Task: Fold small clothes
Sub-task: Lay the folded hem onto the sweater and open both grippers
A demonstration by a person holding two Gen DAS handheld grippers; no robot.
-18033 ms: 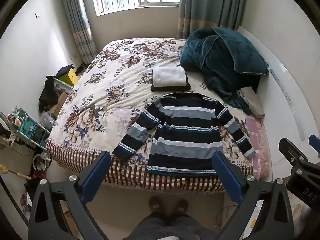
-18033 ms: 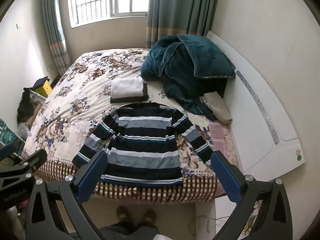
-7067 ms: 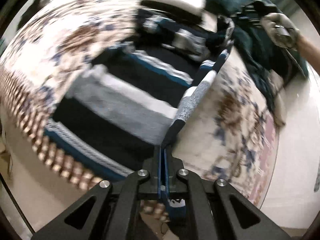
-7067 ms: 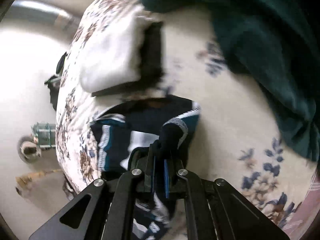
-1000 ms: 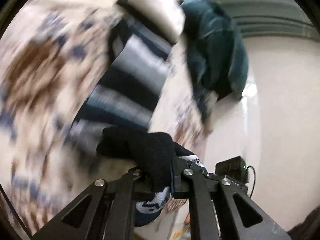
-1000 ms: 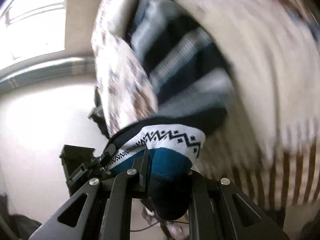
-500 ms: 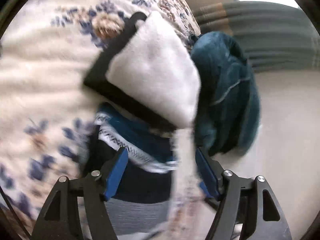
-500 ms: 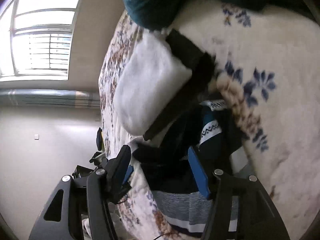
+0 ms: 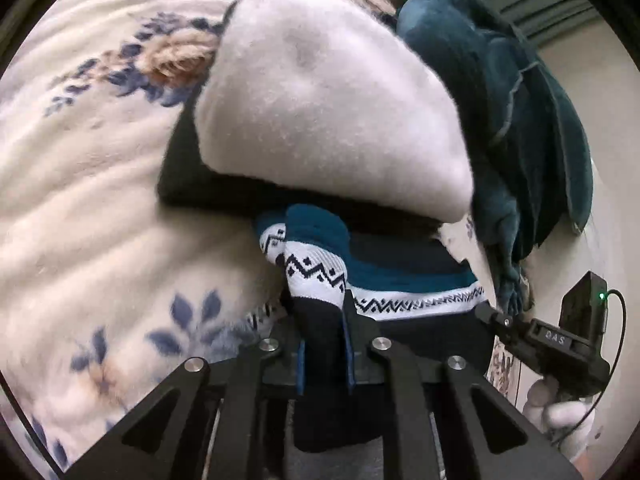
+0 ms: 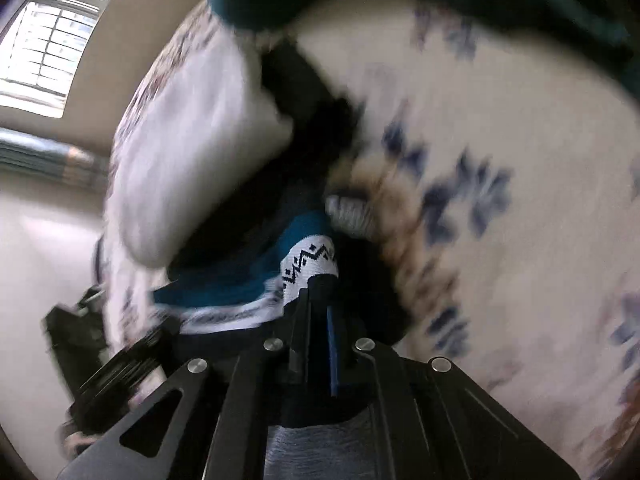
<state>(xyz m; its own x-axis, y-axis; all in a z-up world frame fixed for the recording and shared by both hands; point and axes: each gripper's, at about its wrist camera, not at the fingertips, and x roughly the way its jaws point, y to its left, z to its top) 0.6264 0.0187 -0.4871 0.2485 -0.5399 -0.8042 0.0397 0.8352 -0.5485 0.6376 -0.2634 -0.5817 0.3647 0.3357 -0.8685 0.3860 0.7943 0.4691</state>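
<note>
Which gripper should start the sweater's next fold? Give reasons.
Probably right: the right gripper is clamped shut on the sweater hem, while the left gripper has its jaws closing on the hem between them.

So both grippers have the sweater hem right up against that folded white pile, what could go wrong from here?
The left gripper is closing on the sweater hem and the right gripper is shut on it, close beside the white folded pile. Lifting or pulling could drag that pile askew. The thick bunch in each grip may also unfold unevenly.
</note>
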